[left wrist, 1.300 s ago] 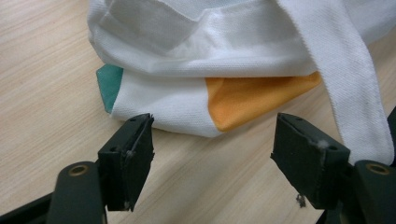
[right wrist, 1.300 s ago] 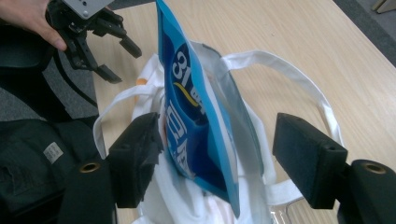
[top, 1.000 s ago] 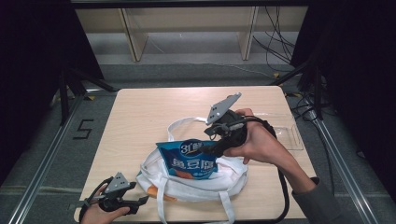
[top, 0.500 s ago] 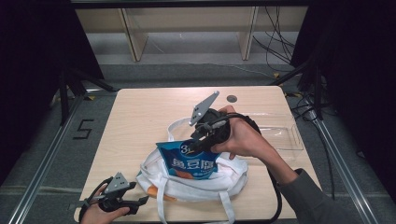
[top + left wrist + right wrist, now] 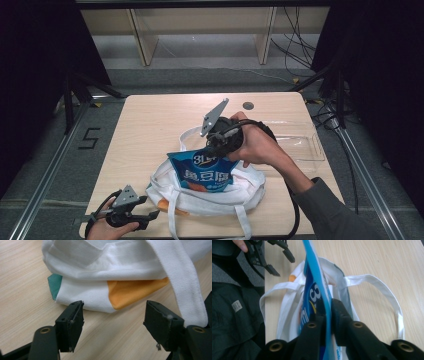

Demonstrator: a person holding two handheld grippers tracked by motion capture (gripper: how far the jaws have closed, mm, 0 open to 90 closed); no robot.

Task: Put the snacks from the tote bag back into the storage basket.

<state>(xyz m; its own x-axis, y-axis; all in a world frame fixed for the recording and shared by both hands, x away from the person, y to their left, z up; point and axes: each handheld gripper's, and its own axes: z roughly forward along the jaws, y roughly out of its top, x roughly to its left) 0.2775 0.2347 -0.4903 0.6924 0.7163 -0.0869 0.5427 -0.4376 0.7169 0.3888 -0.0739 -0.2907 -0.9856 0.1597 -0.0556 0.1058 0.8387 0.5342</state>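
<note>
Since a second ago the right hand-held gripper (image 5: 212,150) has swung in over the bag and its jaws have just been closing; they are now clenched on the top edge of the blue snack packet (image 5: 202,172). Pale wood-grain tabletop (image 5: 150,125) carries a soft white cloth tote bag (image 5: 250,187), slumped and rumpled, with flat woven handles looping out. A clear plastic tray (image 5: 300,142) lies just beyond it. The glossy, thin packet stands upright in the bag's mouth. At the near corner of the bag, which shows orange and teal patches, the left hand-held gripper (image 5: 113,315) rests released, its black pads apart and off the cloth.
</note>
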